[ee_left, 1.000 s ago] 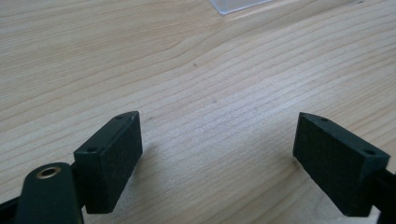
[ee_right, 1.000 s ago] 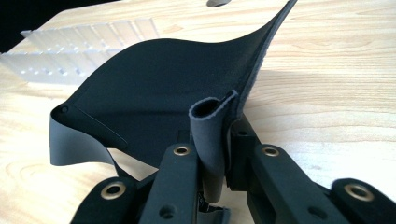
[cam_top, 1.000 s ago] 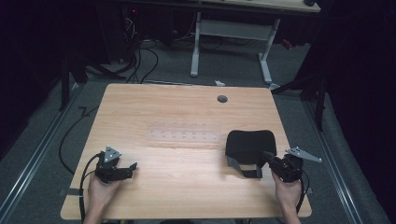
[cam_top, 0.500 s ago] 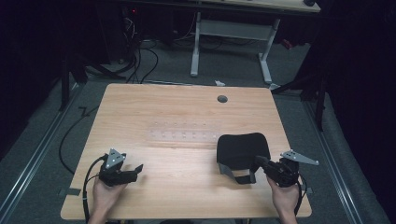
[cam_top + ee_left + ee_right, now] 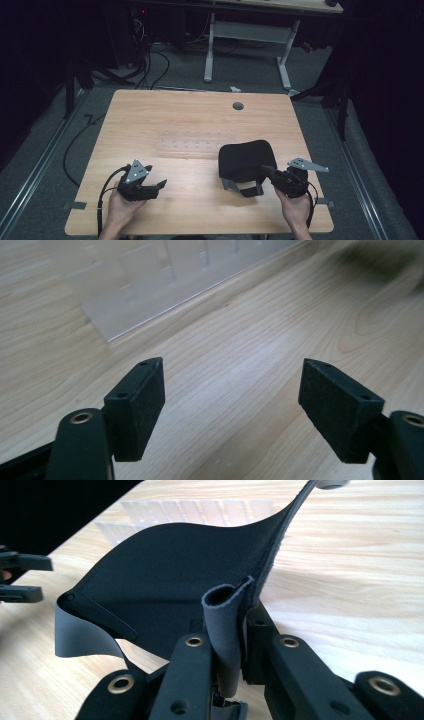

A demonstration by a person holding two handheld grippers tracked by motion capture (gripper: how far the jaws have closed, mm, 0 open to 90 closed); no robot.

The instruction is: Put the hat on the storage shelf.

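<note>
We see the right gripper [image 5: 264, 172] clamped on a rolled edge of the black pad [image 5: 245, 159], jaws fully pinched on it; in the right gripper view the fold [image 5: 231, 625] stands up between the jaws and the pad lifts and curls away from them. The pad sits right of centre on the table [image 5: 165, 115], its near edge raised, with a grey strap [image 5: 248, 190] hanging off the near side onto the wood. The left gripper [image 5: 161, 184] is near the near-left corner, jaws apart with nothing between them; they have just been closing a little. In the left gripper view we see bare wood between the pads [image 5: 137, 407] and the clear tray [image 5: 165, 275] just beyond. That clear tray [image 5: 192, 146] lies flat at mid-table, touching or just beside the pad's left edge; we can't tell which. Open room: wide bare wood between the two grippers along the near edge, and the whole far half of the table is free apart from the grommet hole [image 5: 238, 106] near the far edge. The right gripper is close to the right and near edges. Each gripper trails a cable [image 5: 102, 192] off the near edge. Off the table, a white desk frame [image 5: 247, 42] stands well beyond the far edge, and floor cables [image 5: 150, 65] lie far left.
</note>
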